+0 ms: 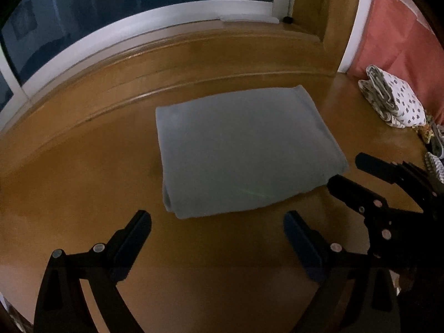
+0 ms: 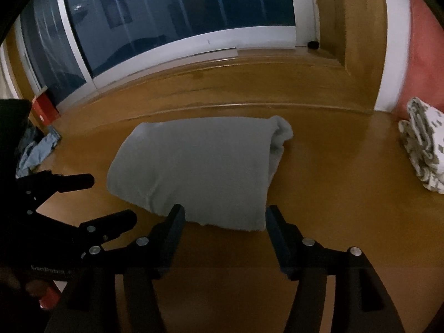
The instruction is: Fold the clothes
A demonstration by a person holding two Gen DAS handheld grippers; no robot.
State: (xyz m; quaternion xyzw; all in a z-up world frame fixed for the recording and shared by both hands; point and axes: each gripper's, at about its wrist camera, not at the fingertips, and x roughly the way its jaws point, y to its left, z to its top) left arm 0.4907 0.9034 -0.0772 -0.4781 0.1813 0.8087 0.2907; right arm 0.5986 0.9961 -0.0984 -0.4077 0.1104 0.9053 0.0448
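A light grey cloth point(image 1: 241, 149) lies folded into a thick rectangle on the wooden surface point(image 1: 83, 183). In the left wrist view my left gripper point(image 1: 217, 219) stands open just short of the cloth's near edge, with nothing between its fingers. My right gripper point(image 1: 347, 170) comes in from the right, open, with one fingertip at the cloth's near right corner. In the right wrist view the same cloth point(image 2: 194, 169) shows its layered fold at the right end. My right gripper point(image 2: 225, 213) is open, its fingers either side of the near edge and not pressing it. My left gripper point(image 2: 112, 198) is open at the left.
A folded patterned white cloth point(image 1: 394, 102) point(image 2: 421, 147) sits at the right by a pink fabric point(image 1: 402, 41). A crumpled blue garment point(image 2: 38, 149) and a red box point(image 2: 44, 108) are at the left. A white-framed window point(image 1: 166, 19) runs along the back.
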